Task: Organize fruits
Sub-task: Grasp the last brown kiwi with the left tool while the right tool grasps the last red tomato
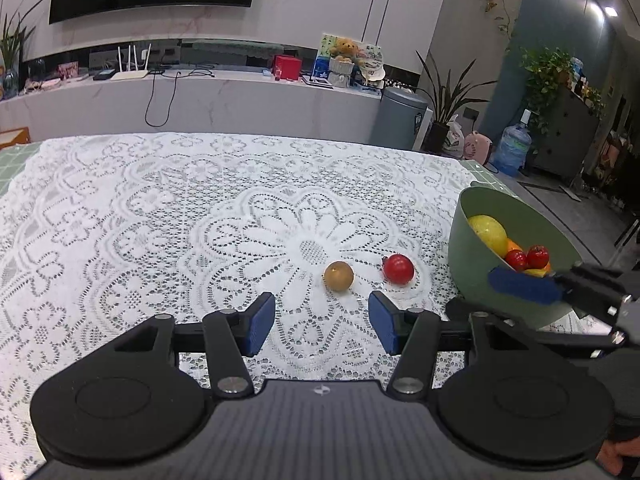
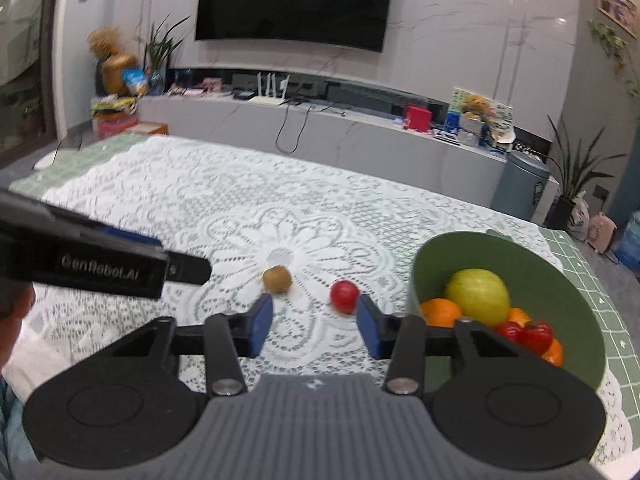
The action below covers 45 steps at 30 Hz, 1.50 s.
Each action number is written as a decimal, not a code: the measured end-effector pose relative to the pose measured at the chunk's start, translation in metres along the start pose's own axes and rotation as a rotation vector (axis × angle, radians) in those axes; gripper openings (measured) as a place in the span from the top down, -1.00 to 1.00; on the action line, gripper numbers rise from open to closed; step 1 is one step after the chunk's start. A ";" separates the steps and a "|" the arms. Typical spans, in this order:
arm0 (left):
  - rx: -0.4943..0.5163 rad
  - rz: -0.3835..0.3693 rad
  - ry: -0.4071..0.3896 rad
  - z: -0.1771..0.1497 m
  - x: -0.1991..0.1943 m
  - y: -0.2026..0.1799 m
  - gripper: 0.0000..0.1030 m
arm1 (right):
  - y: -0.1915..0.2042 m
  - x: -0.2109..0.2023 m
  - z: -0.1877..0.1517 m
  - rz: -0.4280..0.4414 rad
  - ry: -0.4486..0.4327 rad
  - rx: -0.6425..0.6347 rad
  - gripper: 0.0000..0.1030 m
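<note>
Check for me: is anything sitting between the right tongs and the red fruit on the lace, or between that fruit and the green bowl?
Nothing visible. The right tongs stand open with only bare lace before the red fruit, which lies just off the right pad. Between it and the green bowl is open cloth; the brown fruit lies to its left.
</note>
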<state>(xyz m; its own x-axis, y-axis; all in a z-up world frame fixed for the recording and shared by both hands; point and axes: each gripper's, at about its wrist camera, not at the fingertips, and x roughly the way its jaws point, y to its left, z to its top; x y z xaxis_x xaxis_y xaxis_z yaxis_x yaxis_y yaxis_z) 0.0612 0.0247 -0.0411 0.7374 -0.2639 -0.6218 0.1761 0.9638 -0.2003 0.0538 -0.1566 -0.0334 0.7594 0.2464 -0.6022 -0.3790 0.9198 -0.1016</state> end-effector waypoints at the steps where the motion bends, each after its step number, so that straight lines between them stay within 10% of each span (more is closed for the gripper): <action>1: -0.005 -0.003 0.001 0.000 0.001 0.001 -0.21 | 0.001 0.004 -0.001 -0.002 0.009 -0.006 0.38; 45: 0.002 -0.065 0.170 0.027 0.106 -0.006 0.33 | 0.023 0.120 0.001 -0.194 0.120 -0.454 0.56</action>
<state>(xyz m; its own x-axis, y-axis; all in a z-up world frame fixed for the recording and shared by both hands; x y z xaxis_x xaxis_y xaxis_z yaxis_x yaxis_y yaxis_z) 0.1558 -0.0084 -0.0851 0.6038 -0.3285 -0.7263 0.2214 0.9444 -0.2431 0.1362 -0.1053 -0.1074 0.7828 0.0230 -0.6219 -0.4488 0.7132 -0.5384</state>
